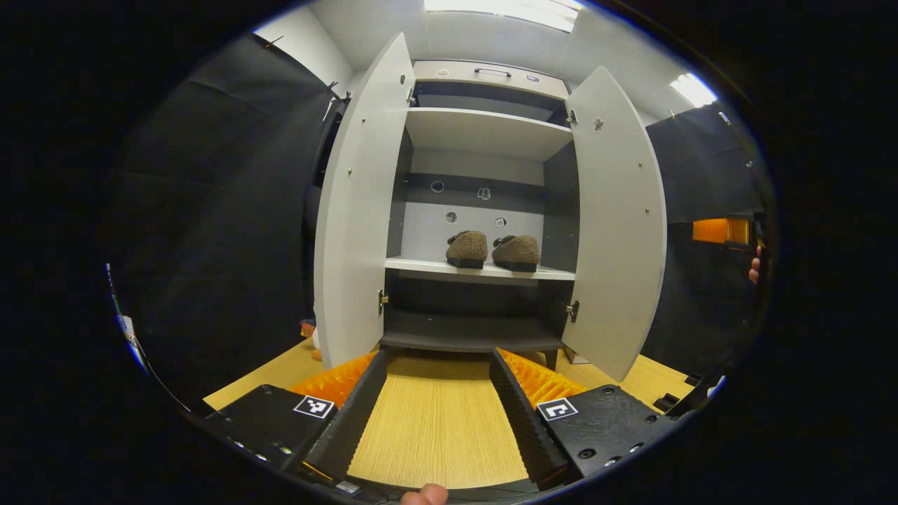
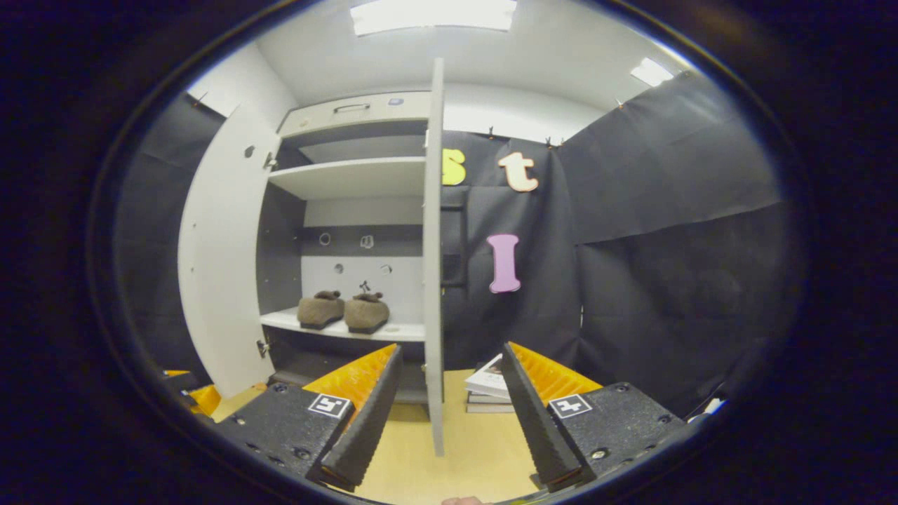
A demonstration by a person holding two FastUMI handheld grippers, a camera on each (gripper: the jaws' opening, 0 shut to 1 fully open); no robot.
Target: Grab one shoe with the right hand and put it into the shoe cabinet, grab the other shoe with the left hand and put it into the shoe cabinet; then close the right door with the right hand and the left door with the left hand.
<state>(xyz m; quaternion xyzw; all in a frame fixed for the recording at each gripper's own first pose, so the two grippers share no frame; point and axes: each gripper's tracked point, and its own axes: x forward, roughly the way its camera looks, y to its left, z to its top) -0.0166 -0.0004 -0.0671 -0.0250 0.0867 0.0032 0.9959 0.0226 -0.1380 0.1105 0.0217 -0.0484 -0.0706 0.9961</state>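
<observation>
The shoe cabinet (image 1: 484, 130) stands ahead with both doors swung open. Two brown fuzzy shoes (image 1: 468, 247) (image 1: 517, 251) sit side by side on its middle shelf, toes toward me. My left gripper (image 1: 438, 358) is open and holds nothing, low over the wooden floor in front of the cabinet, between the left door (image 1: 358, 210) and the right door (image 1: 621, 224). In the right gripper view the right door (image 2: 434, 245) is edge-on, its edge standing between the fingers of my open right gripper (image 2: 451, 347). The shoes (image 2: 320, 310) (image 2: 366, 312) and the left door (image 2: 217, 259) lie beyond.
A small stack of books (image 2: 487, 386) lies on the floor right of the cabinet, by the black cloth wall. A hand (image 1: 754, 268) shows at the far right edge beside an orange part. The light wooden floor (image 1: 435, 428) runs up to the cabinet.
</observation>
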